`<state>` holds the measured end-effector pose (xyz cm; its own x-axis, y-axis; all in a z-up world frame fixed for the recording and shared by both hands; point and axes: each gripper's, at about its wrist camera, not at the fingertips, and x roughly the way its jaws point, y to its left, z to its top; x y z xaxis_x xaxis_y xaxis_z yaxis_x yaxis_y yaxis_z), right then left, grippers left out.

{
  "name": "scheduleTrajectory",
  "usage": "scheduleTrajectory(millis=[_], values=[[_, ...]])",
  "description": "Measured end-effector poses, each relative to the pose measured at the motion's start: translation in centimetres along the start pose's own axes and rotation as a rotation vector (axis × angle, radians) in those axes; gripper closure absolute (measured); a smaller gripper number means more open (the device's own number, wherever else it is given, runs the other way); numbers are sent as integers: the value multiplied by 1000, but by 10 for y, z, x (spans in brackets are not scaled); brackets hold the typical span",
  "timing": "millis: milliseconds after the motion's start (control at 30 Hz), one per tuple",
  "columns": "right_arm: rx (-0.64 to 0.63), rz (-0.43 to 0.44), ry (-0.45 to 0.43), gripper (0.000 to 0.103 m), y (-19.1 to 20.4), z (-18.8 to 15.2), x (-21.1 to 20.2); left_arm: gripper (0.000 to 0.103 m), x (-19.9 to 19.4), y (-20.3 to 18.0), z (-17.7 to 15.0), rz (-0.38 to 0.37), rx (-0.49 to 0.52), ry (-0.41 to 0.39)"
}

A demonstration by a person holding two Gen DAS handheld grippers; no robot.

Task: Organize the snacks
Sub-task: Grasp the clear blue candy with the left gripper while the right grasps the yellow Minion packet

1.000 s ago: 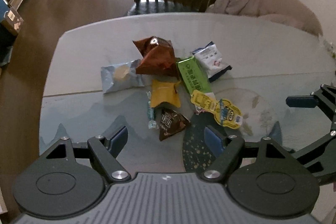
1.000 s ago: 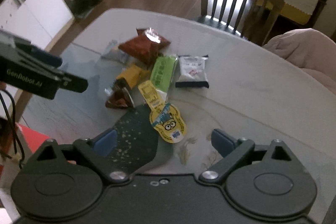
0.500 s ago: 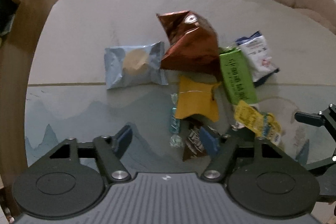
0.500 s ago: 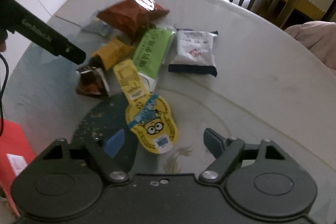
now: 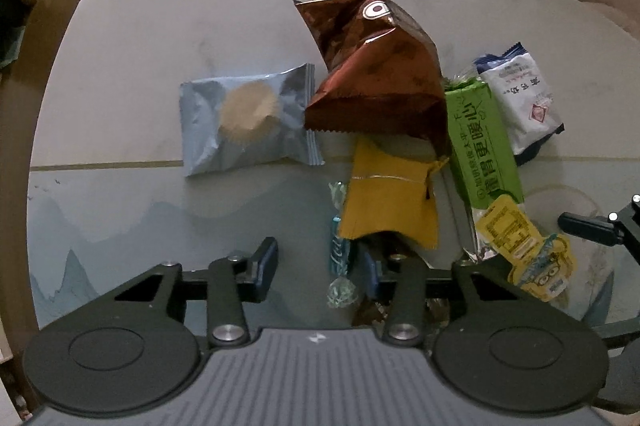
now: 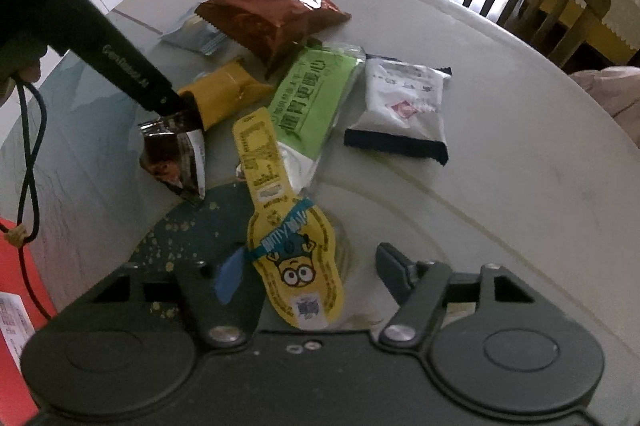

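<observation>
- Snacks lie in a loose heap on the pale table [image 5: 140, 38]: brown foil bag [image 5: 380, 74] at upper centre of the left wrist view, grey-blue cake packet [image 5: 244, 118] to its left, mustard wrapper [image 5: 390, 202] below it, green packet [image 5: 480, 142] and white packet [image 5: 520, 94] at right.
- Left gripper [image 5: 316, 266], lower centre of its own view, points down beside a teal twist candy [image 5: 339, 258]; its jaws have just been closing and stand part open. The right jaw is at a small dark chocolate packet [image 6: 176, 154], mid-left in the right wrist view; whether the pads press it I cannot tell.
- Right gripper [image 6: 308, 274], lower centre of its view, straddles the yellow cartoon sachet [image 6: 296, 258]; its jaws have just been closing, half open, with the sachet between them and not yet pinched.
- Step in hand, as I judge it: both tools settling for a first pick from the heap's near edge.
- Next move calls for finishing each closure squarely on one wrapper, then lifting clear without dragging neighbours.
</observation>
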<state>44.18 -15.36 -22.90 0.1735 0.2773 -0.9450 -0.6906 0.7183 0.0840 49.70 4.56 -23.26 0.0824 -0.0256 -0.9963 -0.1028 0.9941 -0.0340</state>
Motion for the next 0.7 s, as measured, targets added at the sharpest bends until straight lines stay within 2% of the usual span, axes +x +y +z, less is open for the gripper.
scheduleTrajectory(millis=[100, 200, 267, 500, 700], values=[[-16, -10, -11, 44, 3, -1, -2, 75, -2, -5, -4, 23, 18, -27], [-33, -33, -24, 52, 7, -1, -3, 87, -5, -11, -11, 16, 35, -47], [-41, -50, -30, 56, 8, -2, -4, 90, -5, -13, -13, 12, 41, -56], [24, -44, -48, 56, 3, -7, -11, 91, -11, -6, -16, 23, -8, -69], [51, -43, -77, 56, 0, -11, -36, 91, -32, 3, -18, 18, -38, -97]])
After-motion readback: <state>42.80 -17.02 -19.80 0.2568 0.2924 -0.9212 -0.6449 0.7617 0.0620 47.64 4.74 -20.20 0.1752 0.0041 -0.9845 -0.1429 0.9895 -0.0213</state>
